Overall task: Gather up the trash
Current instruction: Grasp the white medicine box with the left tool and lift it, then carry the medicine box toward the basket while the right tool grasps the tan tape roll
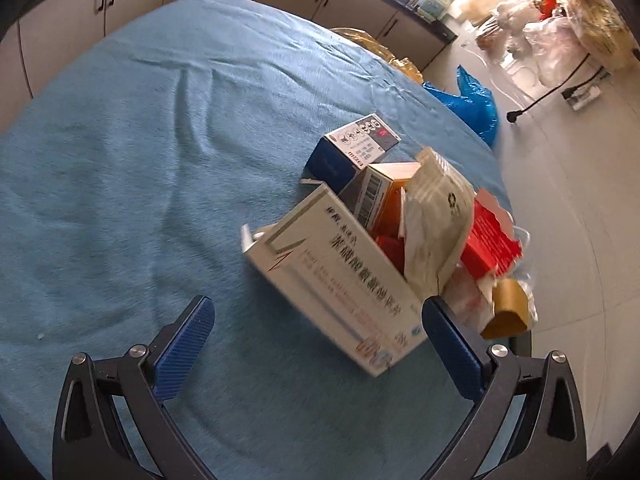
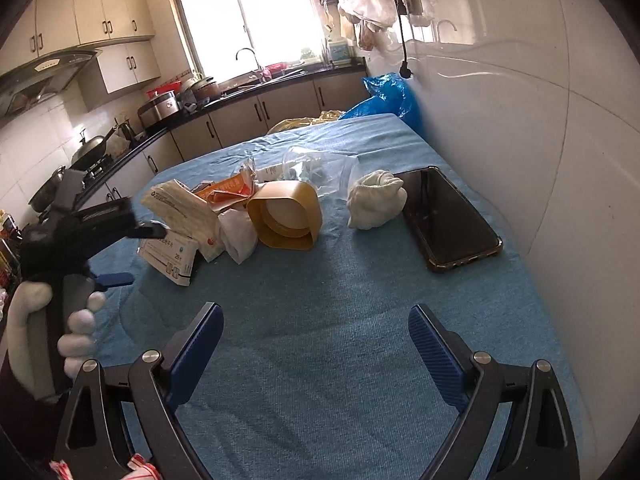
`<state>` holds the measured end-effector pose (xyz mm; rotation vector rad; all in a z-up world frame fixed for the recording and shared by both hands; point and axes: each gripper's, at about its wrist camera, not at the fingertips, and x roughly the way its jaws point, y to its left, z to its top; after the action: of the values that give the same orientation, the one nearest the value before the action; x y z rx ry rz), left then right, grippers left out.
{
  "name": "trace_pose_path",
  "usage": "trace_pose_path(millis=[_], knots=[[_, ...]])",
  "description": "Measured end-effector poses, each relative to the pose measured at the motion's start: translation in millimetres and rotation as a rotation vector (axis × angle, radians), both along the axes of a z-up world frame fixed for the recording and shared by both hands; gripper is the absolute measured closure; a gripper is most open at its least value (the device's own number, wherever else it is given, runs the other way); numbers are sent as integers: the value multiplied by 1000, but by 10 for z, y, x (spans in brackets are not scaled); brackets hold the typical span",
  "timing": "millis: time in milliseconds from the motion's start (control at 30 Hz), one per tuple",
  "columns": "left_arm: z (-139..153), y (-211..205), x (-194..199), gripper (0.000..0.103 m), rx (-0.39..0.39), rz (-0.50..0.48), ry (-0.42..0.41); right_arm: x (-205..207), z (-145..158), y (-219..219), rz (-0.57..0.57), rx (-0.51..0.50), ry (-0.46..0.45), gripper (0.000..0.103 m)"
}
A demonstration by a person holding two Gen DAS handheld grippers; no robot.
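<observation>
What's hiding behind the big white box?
Behind the big white box stand an orange box, a crumpled paper packet and red wrappers. The box covers their lower parts, so anything beneath them can't be seen.

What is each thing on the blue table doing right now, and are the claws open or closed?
Left claw: open, empty, at the white box.
Right claw: open, empty, over bare cloth.
White box: tilted, propped on the pile.
Blue box: lying on its side.
Yellow lid: on its edge.
Clear jar: tipped over, lidless.
Phone: flat, screen dark.
Crumpled tissue: apart from the pile.
</observation>
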<state>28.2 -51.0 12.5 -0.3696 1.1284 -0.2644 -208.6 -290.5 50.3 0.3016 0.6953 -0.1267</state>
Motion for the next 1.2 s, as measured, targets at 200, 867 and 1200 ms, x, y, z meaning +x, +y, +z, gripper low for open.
trace_pose_path(millis=[200, 867, 1200], knots=[[-52, -251, 58, 0, 47, -20, 5, 31, -49, 4, 9, 20, 7, 7], [476, 646, -898, 54, -12, -78, -152, 471, 80, 163, 127, 18, 18, 15], [617, 1290, -1430, 54, 49, 0, -268, 1261, 88, 211, 169, -364, 66, 22]])
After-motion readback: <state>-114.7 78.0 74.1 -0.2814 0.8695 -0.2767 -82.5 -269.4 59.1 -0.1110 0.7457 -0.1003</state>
